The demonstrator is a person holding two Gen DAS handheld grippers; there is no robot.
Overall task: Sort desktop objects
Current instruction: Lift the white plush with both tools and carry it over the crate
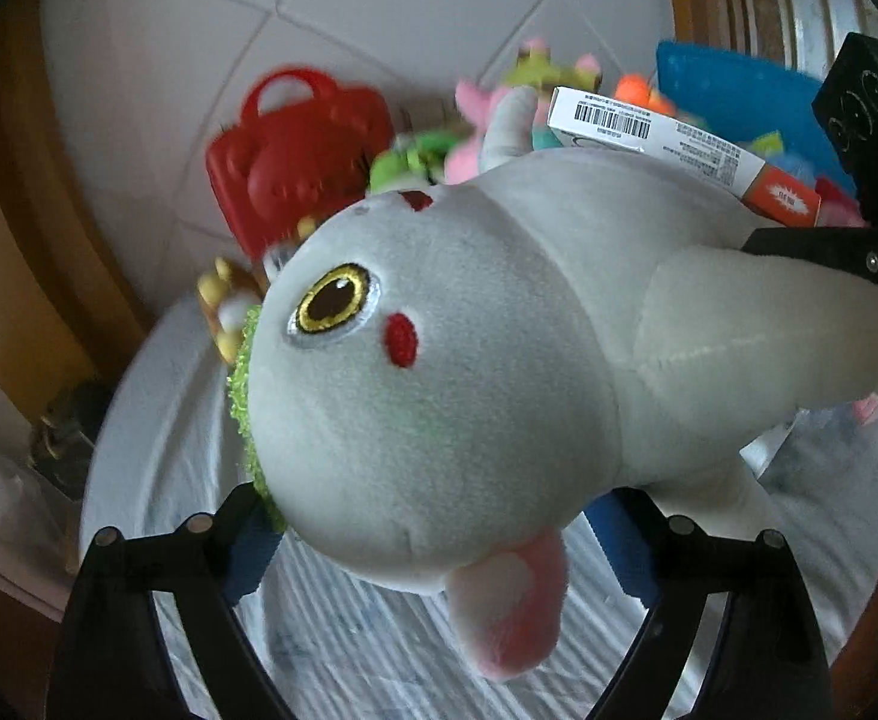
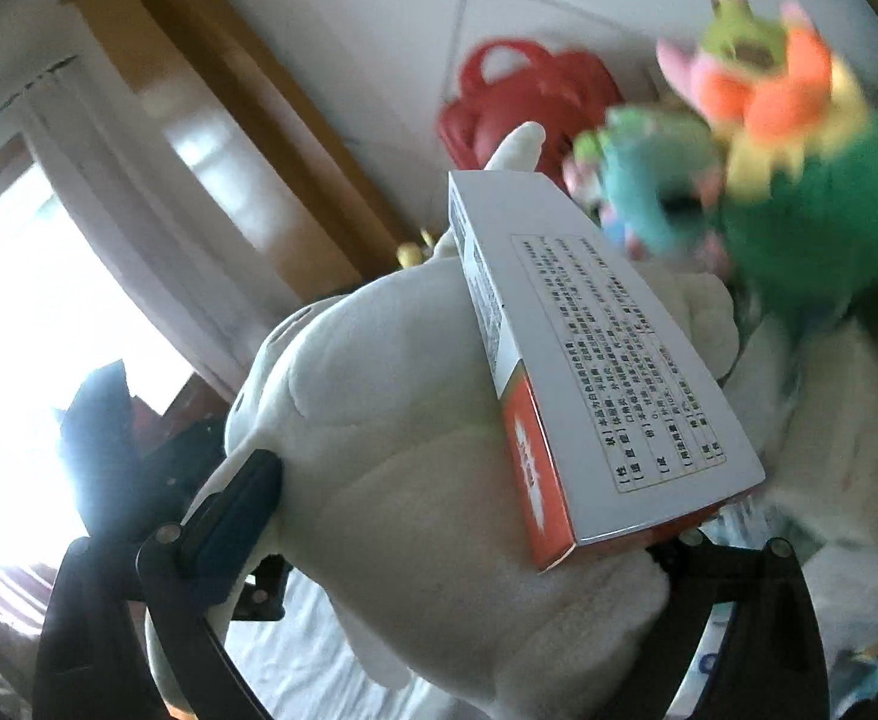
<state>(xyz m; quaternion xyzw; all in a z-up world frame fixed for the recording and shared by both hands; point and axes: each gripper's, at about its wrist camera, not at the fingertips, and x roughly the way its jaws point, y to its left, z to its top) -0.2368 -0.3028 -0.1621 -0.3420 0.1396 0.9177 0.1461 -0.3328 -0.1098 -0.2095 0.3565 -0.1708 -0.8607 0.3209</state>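
**Both claws clamped on the white plush, box riding on top**

In the left wrist view, the left claw (image 1: 433, 546) stands wide, its blue pads pressed against either side of the plush (image 1: 439, 360) at the head end. The head fills the frame: one yellow-ringed eye, a red cheek spot, a pink-lined ear hanging toward the camera, and a green fuzzy collar at its left. Below it lies the counter (image 1: 157, 420), round-edged and covered in pale striped cloth.

In the right wrist view, the right claw (image 2: 457, 516) is also spread wide around the plush's body, its left pad sunk into the fabric; the right pad is hidden under the box (image 2: 607, 360). The box, white with an orange end and printed text, lies tilted across the plush's back, touching it.

From the left view the right claw's black finger shows at the right edge, gripping a limb of the plush.

Farther back, near the counter's far edge, sit a red case (image 1: 301, 162) with a handle and a blurred heap of coloured toys (image 2: 739, 138), with a blue tray (image 1: 733, 90) behind the box.
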